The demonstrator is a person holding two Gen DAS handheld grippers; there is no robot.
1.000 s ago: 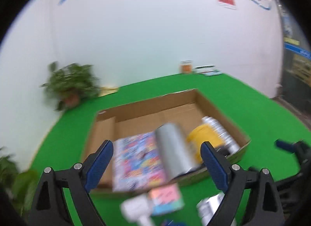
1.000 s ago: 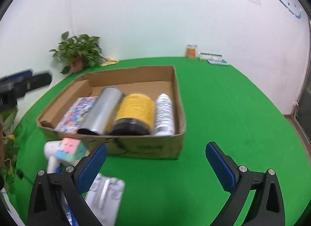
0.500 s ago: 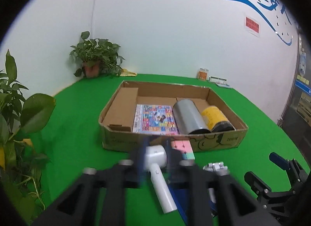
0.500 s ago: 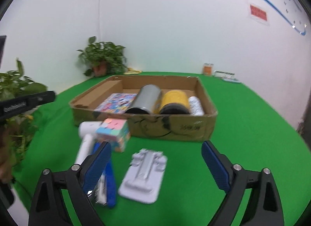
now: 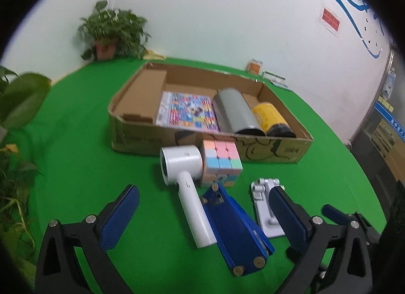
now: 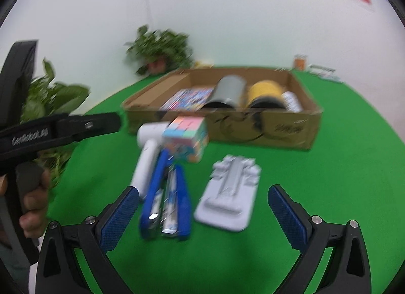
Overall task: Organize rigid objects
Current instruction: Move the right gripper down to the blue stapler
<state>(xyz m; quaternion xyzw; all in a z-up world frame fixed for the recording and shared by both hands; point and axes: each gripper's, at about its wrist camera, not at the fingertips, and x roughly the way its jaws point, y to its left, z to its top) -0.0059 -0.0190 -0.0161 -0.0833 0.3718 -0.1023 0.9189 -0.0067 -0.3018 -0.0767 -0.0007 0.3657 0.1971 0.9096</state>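
Note:
A cardboard box [image 5: 141, 137] [image 6: 286, 129] holds a colourful book [image 5: 187, 111], a grey cylinder [image 5: 235, 111], a yellow can [image 5: 272, 118] and a white bottle [image 6: 292, 101]. In front of it on the green table lie a white hair dryer [image 5: 187, 182] [image 6: 146, 165], a pastel puzzle cube [image 5: 221, 162] [image 6: 187, 139], a blue stapler [image 5: 235, 228] [image 6: 167, 200] and a white folding stand [image 5: 265, 208] [image 6: 231, 195]. My left gripper [image 5: 202, 215] is open and empty above the dryer and stapler. My right gripper [image 6: 202, 213] is open and empty above the stapler and stand.
Potted plants stand at the back left [image 5: 114, 33] and at the near left edge [image 5: 15, 122]. Small items [image 5: 265, 71] sit by the far wall. The left gripper's handle and the hand on it [image 6: 33, 147] show in the right wrist view.
Both grippers have pulled back from the box and dropped lower, so the loose items now lie between their fingers. The left gripper, blurred half a second ago, shows open.

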